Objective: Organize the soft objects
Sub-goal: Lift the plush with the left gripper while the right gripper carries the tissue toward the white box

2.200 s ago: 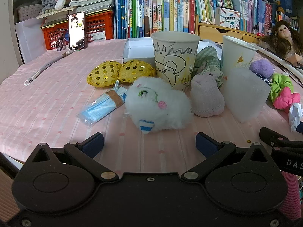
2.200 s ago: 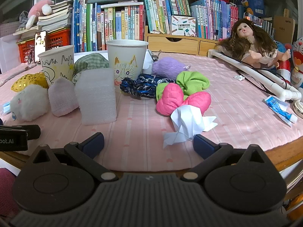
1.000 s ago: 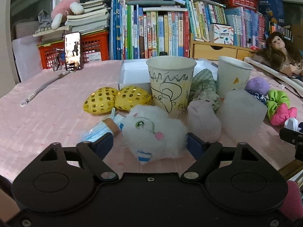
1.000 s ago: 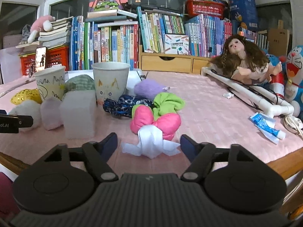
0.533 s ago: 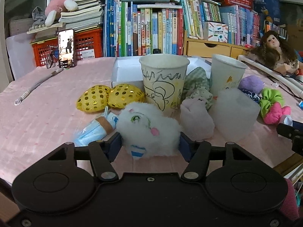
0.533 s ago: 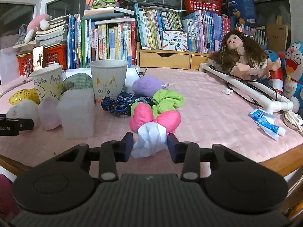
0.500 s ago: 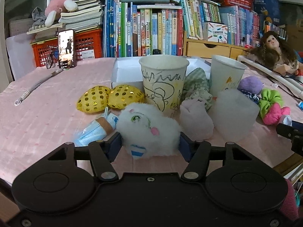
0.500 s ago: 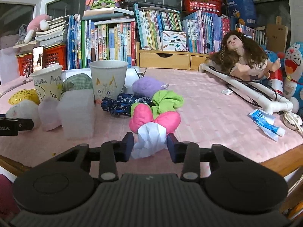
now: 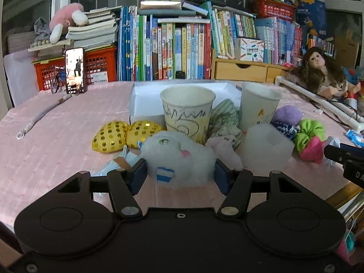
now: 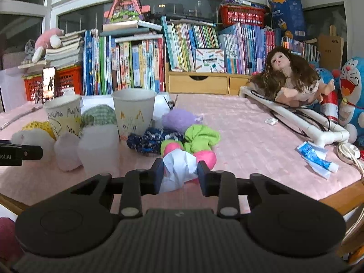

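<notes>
Both claws newly clamped — fluffy white plush (image 9: 179, 157) (round), crumpled tissue (image 10: 178, 167).

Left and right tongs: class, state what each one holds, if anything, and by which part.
The left tongs grip the white plush toy across its two sides. The right tongs pinch the crumpled white tissue by its sides.

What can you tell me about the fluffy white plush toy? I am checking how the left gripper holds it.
The fluffy white plush toy is a rounded ball of long white fur with a green stitched eye, a pink cheek patch and a small blue-and-white striped tag at its front. It sits on the pink tablecloth, squeezed at both sides by the blue-padded fingers of the left gripper. Just behind it stands the scribbled paper cup.
</notes>
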{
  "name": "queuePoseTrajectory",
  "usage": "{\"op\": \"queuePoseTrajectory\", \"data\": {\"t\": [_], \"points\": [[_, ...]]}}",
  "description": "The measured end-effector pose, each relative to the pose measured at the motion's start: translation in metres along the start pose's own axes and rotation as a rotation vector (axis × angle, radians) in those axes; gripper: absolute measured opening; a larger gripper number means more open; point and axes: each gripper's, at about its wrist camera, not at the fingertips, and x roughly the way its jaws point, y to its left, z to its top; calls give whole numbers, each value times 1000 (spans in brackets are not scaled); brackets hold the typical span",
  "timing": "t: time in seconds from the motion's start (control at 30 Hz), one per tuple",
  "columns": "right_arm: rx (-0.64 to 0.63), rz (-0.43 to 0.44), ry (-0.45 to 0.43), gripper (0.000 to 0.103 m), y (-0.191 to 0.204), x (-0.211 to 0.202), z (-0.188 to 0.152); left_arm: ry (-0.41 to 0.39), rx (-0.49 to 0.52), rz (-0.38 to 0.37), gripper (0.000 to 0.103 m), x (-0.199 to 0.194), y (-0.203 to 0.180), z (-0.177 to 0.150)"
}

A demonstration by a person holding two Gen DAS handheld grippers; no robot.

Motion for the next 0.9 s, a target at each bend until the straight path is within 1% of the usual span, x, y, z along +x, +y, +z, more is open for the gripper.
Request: {"op": "queuePoseTrajectory", "data": {"t": [0.17, 0.47, 0.9], "points": [[22, 27, -32, 37, -2, -6, 11, -17, 9, -10, 59, -6, 0, 7], [25, 60, -33, 37, 1, -1, 17, -3, 2, -21, 59, -2, 0, 17], [22, 104, -60, 37, 9, 2, 34, -25, 0, -39, 58, -7, 1, 37]]}}
